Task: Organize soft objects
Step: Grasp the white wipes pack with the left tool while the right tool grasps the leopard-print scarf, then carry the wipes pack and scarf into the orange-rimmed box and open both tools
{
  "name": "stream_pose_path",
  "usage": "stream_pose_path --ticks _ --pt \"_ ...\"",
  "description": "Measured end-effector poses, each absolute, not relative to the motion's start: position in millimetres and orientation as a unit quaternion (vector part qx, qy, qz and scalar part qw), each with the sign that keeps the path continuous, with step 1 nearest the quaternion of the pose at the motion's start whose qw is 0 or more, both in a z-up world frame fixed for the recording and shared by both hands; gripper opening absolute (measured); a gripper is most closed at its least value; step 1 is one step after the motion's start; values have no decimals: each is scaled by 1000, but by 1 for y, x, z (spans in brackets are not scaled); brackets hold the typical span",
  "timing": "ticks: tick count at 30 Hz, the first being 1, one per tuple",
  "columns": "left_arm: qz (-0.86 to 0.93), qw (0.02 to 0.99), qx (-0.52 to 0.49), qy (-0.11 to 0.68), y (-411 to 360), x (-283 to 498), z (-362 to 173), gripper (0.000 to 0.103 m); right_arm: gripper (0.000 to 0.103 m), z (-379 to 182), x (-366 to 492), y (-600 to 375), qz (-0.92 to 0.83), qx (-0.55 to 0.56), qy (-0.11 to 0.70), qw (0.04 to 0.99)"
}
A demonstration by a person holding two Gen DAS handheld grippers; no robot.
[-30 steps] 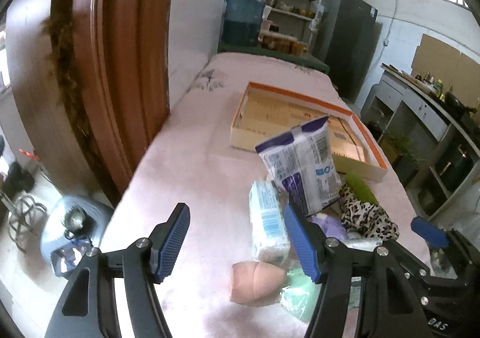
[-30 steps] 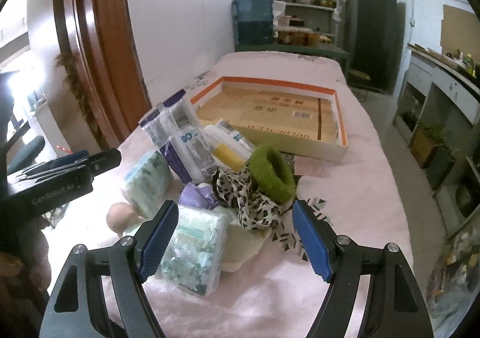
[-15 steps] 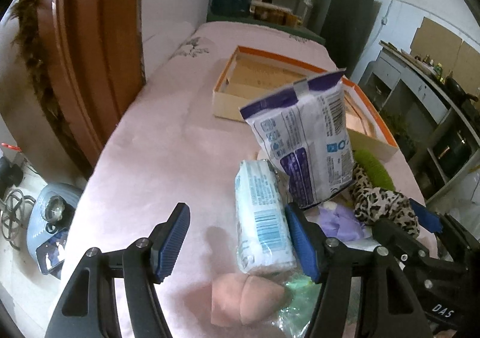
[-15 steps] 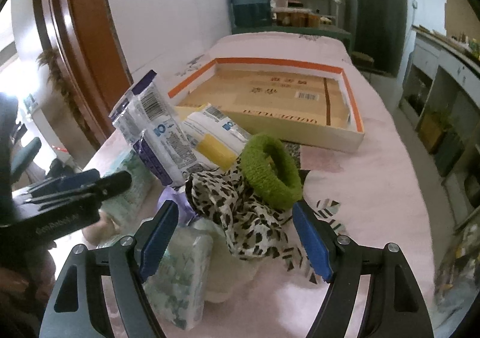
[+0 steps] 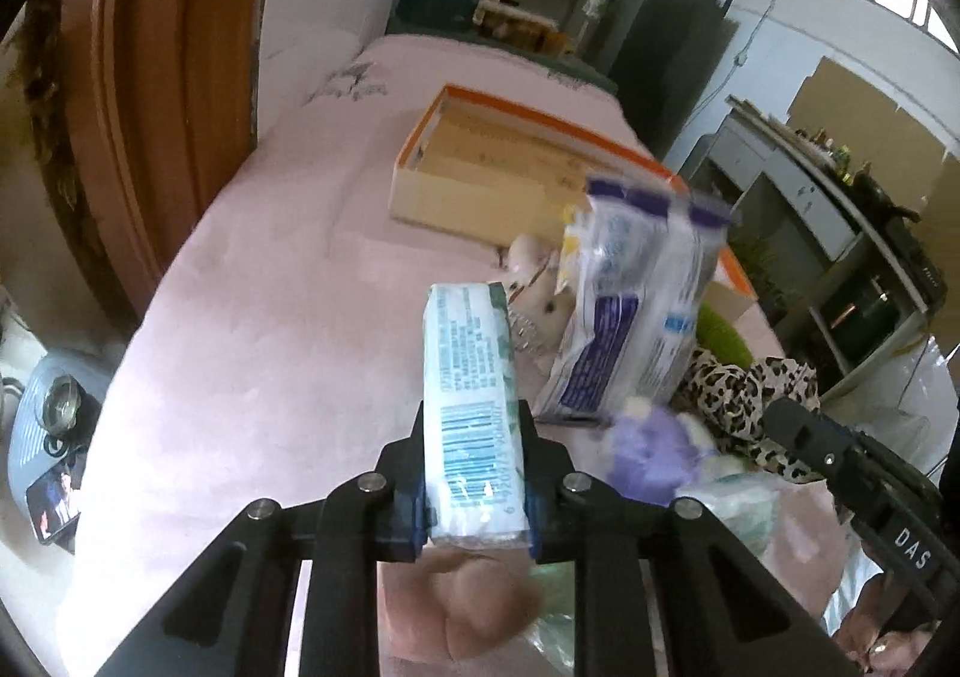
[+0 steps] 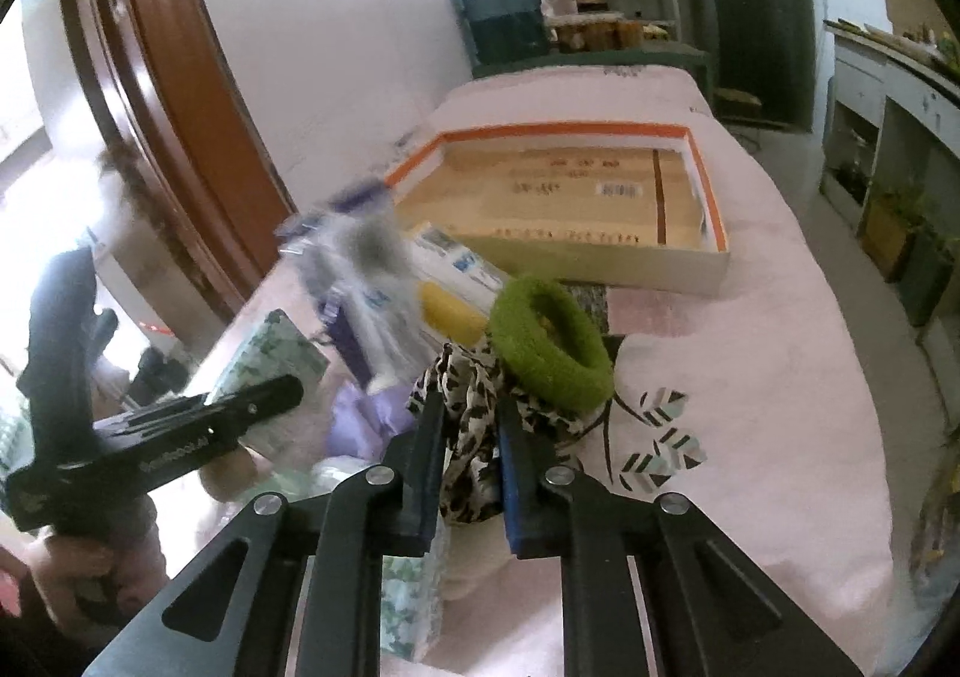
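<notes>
item: tissue pack [image 5: 474, 407], clamped in the left gripper [image 5: 474, 497], jaws having just been closing; long axis running away toward the orange-rimmed box [image 5: 420, 185] beyond. right gripper [image 6: 471, 467] is pinching the leopard-print cloth [image 6: 468, 437], jaws just closing; box lying ahead, beyond the pile.

Soft-item counts on the pink surface [image 6: 750, 377].
Two claws, one cardboard tray [image 6: 600, 263], one green hair band [image 6: 549, 335], one leopard-print cloth [image 6: 474, 437], one purple-and-white packet [image 5: 636, 317], one blue-barcoded tissue pack [image 5: 471, 377], one pink sponge [image 5: 462, 599].
</notes>
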State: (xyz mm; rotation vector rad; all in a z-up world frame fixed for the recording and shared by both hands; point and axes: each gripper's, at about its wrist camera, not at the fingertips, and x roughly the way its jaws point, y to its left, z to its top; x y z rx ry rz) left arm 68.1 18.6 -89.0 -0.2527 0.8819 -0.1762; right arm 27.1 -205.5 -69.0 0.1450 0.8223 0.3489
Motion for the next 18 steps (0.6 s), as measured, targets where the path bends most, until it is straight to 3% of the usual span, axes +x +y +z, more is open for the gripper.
stream_pose_path --ticks 18 --pt "-105 933 -86 333 9 49 -6 23 15 7 -1 -224 224 93 309 920"
